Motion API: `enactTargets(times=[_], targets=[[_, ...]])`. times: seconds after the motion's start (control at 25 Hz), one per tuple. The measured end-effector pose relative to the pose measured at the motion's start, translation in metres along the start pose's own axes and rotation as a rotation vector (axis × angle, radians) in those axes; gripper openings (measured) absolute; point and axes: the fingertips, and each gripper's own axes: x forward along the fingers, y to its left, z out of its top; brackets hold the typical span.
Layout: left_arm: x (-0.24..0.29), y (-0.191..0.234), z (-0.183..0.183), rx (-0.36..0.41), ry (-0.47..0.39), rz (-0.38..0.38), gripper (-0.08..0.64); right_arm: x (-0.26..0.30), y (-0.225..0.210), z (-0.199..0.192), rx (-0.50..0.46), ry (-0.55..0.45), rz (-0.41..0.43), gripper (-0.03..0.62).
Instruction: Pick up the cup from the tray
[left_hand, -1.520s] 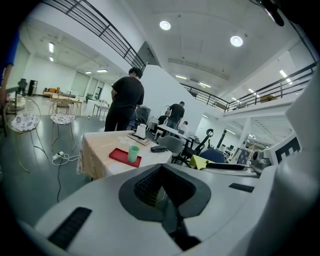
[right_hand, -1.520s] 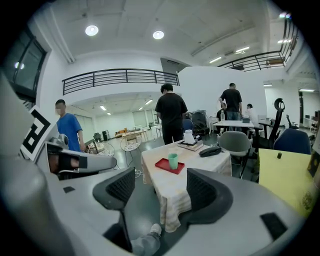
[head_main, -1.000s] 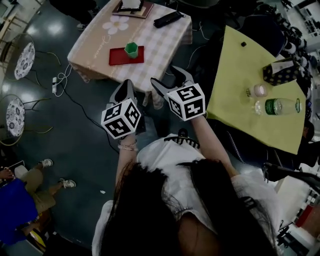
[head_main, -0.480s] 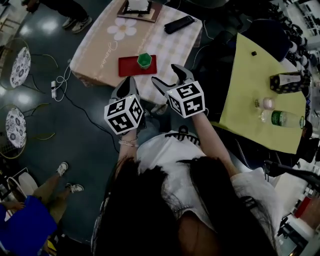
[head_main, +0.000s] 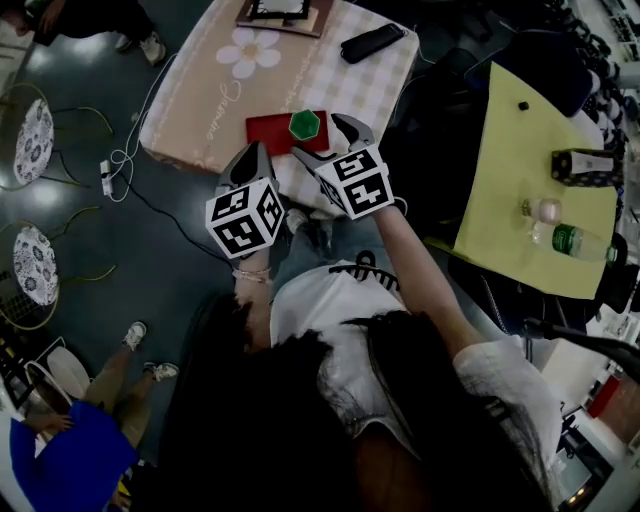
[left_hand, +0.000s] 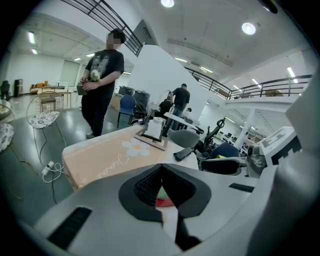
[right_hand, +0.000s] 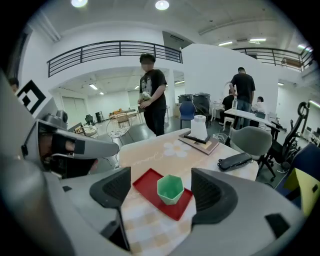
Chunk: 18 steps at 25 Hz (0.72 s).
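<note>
A green hexagonal cup (head_main: 305, 124) stands upright on a red tray (head_main: 270, 132) near the front edge of the pink checked table (head_main: 220, 90). My right gripper (head_main: 328, 143) hangs over that edge just short of the cup; its jaws are opening with nothing between them. In the right gripper view the cup (right_hand: 170, 189) and the tray (right_hand: 145, 184) sit ahead, framed by the right gripper (right_hand: 161, 191). My left gripper (head_main: 250, 165) hovers off the table's front edge, left of the tray, and in its own view the left gripper (left_hand: 161, 186) is shut and empty.
Further back on the table lie a black case (head_main: 372, 42) and a wooden board (head_main: 280, 12) with a white object. A yellow-green table (head_main: 520, 190) at right carries a bottle (head_main: 575, 242). A person (left_hand: 102, 85) stands beyond the table; round chairs (head_main: 35, 140) and cables at left.
Both grippers have moved forward toward the table. The right one has come from short of the edge to just beside the cup, and its jaws stand a little wider.
</note>
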Motion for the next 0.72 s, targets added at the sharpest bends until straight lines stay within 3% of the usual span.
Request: enactTargets(times=[0.12,0.72], targets=[[0.014,0.002,0.002,0.007,0.012,-0.02,0.008,0.018,-0.004,-0.001,-0.002,0.029,0.006,0.36],[0.085,0.023,0.0,-0.023,0.101,0.056,0.008,0.097,-0.015,-0.052,-0.049,0.279,0.079,0.376]])
